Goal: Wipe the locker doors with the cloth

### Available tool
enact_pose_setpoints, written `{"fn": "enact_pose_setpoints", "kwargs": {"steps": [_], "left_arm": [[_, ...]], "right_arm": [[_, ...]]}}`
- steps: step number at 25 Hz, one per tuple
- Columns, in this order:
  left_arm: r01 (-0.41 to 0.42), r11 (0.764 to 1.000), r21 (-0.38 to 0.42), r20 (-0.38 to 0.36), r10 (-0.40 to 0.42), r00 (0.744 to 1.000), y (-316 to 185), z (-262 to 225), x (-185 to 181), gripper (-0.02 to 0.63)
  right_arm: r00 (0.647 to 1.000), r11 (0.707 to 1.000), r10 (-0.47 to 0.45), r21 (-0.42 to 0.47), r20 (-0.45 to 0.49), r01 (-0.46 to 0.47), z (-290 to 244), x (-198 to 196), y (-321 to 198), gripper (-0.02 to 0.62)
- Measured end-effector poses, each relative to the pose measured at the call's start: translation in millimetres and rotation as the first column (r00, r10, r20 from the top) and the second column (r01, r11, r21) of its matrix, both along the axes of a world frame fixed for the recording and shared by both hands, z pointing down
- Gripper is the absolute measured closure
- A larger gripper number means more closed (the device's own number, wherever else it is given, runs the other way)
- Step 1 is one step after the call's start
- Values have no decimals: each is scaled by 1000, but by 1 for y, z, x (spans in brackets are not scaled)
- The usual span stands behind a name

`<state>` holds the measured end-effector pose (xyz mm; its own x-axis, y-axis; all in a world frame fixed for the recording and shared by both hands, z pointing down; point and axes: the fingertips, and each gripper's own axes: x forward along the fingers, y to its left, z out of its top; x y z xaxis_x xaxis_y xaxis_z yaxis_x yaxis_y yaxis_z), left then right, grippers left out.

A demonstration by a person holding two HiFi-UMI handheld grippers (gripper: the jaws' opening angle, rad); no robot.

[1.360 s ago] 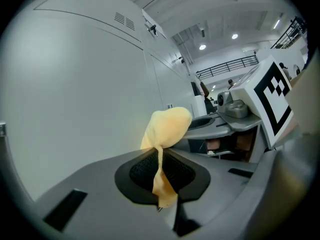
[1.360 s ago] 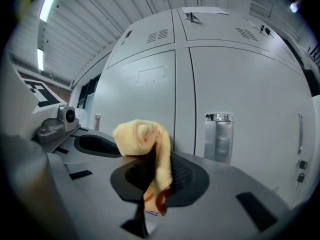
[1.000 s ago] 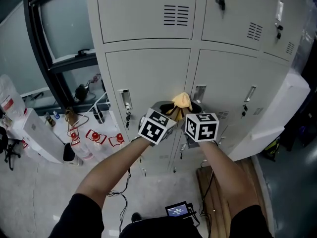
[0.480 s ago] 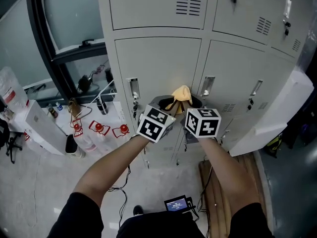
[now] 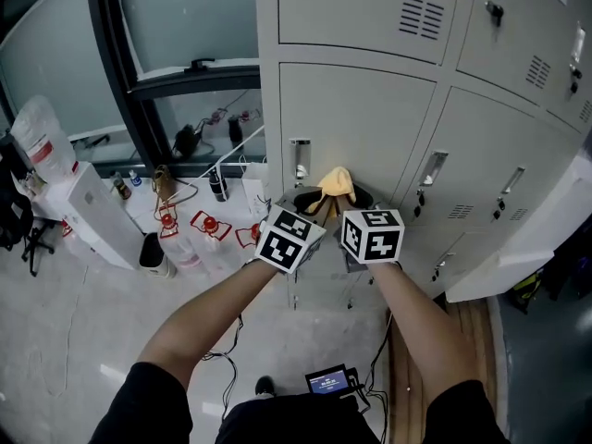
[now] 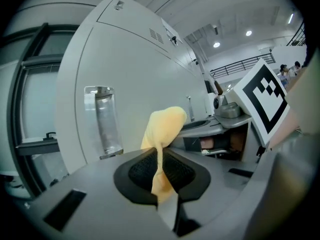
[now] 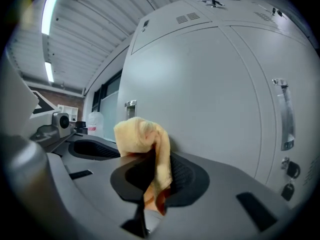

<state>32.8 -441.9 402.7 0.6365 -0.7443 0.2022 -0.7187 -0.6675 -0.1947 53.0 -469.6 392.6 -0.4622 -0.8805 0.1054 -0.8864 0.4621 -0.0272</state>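
Observation:
A yellow cloth (image 5: 337, 184) is bunched between my two grippers, just in front of the grey locker doors (image 5: 361, 118). My left gripper (image 5: 312, 202) is shut on one end of it; in the left gripper view the cloth (image 6: 163, 126) rises from the closed jaws (image 6: 160, 174) beside a door's metal handle (image 6: 103, 120). My right gripper (image 5: 355, 199) is shut on the other end, where the cloth (image 7: 141, 135) folds over its jaws (image 7: 156, 176). The cloth sits close to the lower left door, near its handle (image 5: 299, 162); I cannot tell whether it touches.
Left of the lockers, a dark window frame (image 5: 120, 72) stands over a floor with bottles (image 5: 217, 185), red-capped items (image 5: 209, 224) and a white box (image 5: 88, 213). A wooden board (image 5: 421, 377) lies at the lower right. A small screen (image 5: 330, 380) sits near my body.
My view has shifted left along the lockers, so the doors now sit further right in the frame. Both grippers stay together, still holding the cloth.

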Motion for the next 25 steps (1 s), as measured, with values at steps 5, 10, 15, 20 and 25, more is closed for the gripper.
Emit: {"fn": "enact_pose_setpoints", "kwargs": {"steps": [5, 10, 15, 20, 25], "left_arm": [[34, 999, -11, 13, -34, 999, 2, 7, -34, 568], [53, 998, -15, 21, -53, 998, 2, 10, -48, 568], [77, 997, -18, 29, -77, 997, -2, 11, -50, 568], [75, 997, -25, 42, -74, 996, -2, 11, -49, 568], [74, 997, -31, 83, -72, 994, -2, 11, -47, 568]], "right_arm": [[999, 1000, -29, 9, -26, 30, 6, -32, -1, 525], [997, 999, -30, 29, -65, 32, 9, -49, -1, 525], [993, 998, -18, 51, -113, 24, 9, -53, -4, 525], [994, 998, -16, 53, -113, 23, 9, -53, -3, 525], [991, 998, -15, 52, -130, 21, 8, -51, -3, 525]]}}
